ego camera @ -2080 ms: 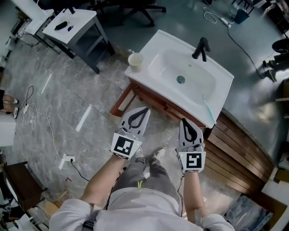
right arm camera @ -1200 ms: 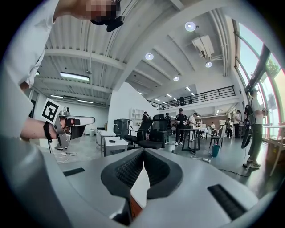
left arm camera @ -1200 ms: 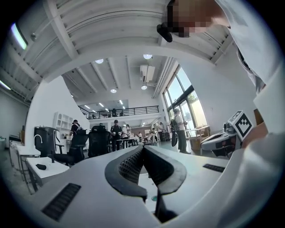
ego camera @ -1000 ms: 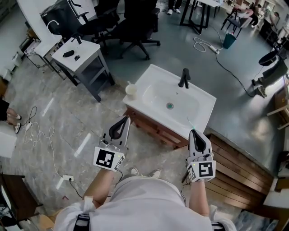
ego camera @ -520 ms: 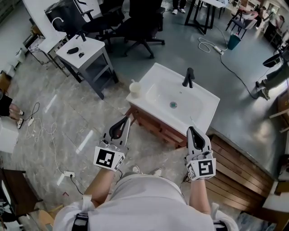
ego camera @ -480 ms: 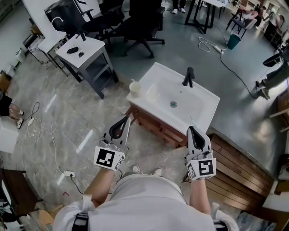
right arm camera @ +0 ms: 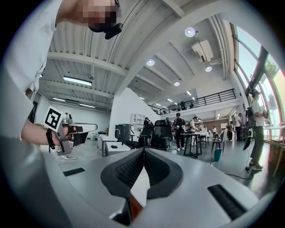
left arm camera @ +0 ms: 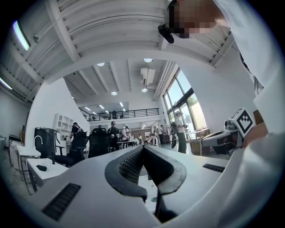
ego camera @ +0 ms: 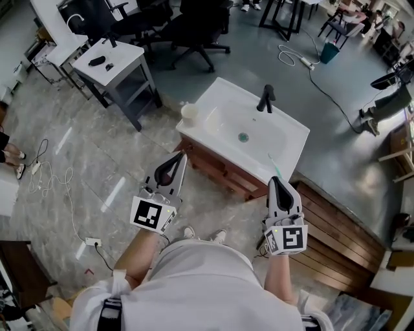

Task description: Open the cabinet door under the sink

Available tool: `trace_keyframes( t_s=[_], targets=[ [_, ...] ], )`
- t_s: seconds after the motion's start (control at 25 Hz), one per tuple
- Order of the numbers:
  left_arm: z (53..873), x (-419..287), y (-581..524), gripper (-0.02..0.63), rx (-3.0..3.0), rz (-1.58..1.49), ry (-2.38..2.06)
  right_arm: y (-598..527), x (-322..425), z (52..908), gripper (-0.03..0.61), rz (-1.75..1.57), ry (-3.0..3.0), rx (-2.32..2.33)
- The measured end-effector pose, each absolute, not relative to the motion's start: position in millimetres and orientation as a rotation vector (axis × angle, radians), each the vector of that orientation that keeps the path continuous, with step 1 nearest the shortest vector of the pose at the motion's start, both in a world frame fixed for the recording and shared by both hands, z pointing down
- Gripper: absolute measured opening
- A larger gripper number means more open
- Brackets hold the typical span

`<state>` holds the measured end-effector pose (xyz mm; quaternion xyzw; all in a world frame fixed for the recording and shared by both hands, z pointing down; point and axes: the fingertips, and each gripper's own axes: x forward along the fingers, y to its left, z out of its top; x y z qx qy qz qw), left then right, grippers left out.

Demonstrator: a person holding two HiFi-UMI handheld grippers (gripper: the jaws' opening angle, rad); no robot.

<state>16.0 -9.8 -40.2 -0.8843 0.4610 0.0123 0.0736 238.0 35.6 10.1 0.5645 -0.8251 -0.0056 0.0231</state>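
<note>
The white sink (ego camera: 223,139) with a black faucet (ego camera: 265,98) sits on a brown wooden cabinet (ego camera: 217,169), whose front is seen steeply from above. My left gripper (ego camera: 180,158) hovers in front of the cabinet's left part, shut and empty. My right gripper (ego camera: 277,183) is held near the cabinet's right front corner, also shut and empty. Neither touches the cabinet. In the left gripper view the left gripper's (left arm camera: 143,149) pads meet above the white basin. In the right gripper view the right gripper's (right arm camera: 144,151) pads meet, with the basin and brown wood below them.
A pale cup (ego camera: 189,112) stands on the sink's left corner. A grey side table (ego camera: 107,61) and black office chairs (ego camera: 194,19) are behind. Cables (ego camera: 55,184) lie on the floor at left. A slatted wooden platform (ego camera: 336,226) lies at right. The person's feet (ego camera: 204,234) are below the cabinet.
Since two seconds ago the sink looks smaller and farther from the head camera. In the last second the right gripper edged slightly toward the sink corner. Both grippers stayed shut.
</note>
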Motion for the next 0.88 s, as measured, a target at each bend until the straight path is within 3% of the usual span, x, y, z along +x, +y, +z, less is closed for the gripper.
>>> trace_keyframes(
  t_s=[0.88],
  targets=[
    [-33,-8,33,0.017,-2.676,0.043,1.393,73,212,7,0.032,-0.039,-2.538,1.739]
  ],
)
